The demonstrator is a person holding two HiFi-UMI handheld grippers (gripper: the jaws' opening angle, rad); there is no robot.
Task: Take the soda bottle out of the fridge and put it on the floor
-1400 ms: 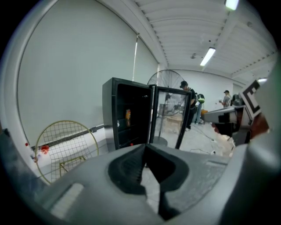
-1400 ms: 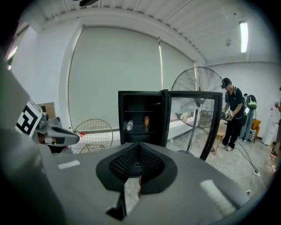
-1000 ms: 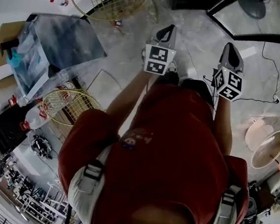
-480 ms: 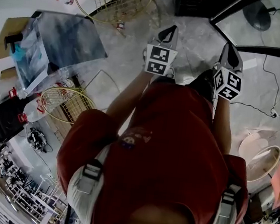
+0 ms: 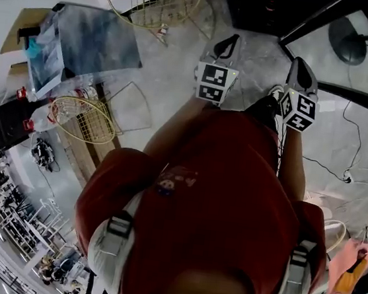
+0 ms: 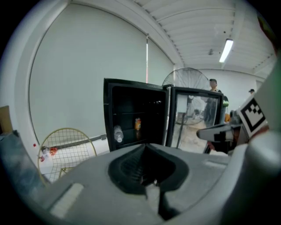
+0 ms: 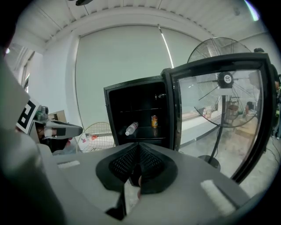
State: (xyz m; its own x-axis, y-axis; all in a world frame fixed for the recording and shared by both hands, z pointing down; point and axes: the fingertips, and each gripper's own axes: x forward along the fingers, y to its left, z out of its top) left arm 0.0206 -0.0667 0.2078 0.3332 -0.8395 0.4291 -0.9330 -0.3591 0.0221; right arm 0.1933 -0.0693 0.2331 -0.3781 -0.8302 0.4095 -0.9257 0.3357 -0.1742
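- Fridge (image 7: 138, 115): black cabinet standing on the floor, its interior dark and shelved. It is the reference for all positions below.
- Glass door (image 7: 219, 114): hinged at the fridge's right edge and swung wide open toward the camera.
- Fan (image 7: 219, 57): pedestal type, seen through the open door to the right of the fridge.
- Wire basket (image 6: 66, 149): round, gold-coloured, on the floor to the left of the fridge.
- Person: stands in front of the fridge, well apart from it, with both grippers held out toward its open front.
- Left gripper (image 6: 145, 151): jaws pressed together with nothing between them. It is aimed at the fridge opening and is clear of it.
- Right gripper (image 7: 138, 149): jaws likewise closed and empty. It is level with the left one, on the side nearer the fridge door.
- Soda bottle (image 7: 131, 128): clear, lying tilted on a shelf inside the fridge toward its left wall. Neither gripper touches it.
- Can (image 7: 154, 121): orange, upright on the same fridge shelf, just right of the soda bottle.
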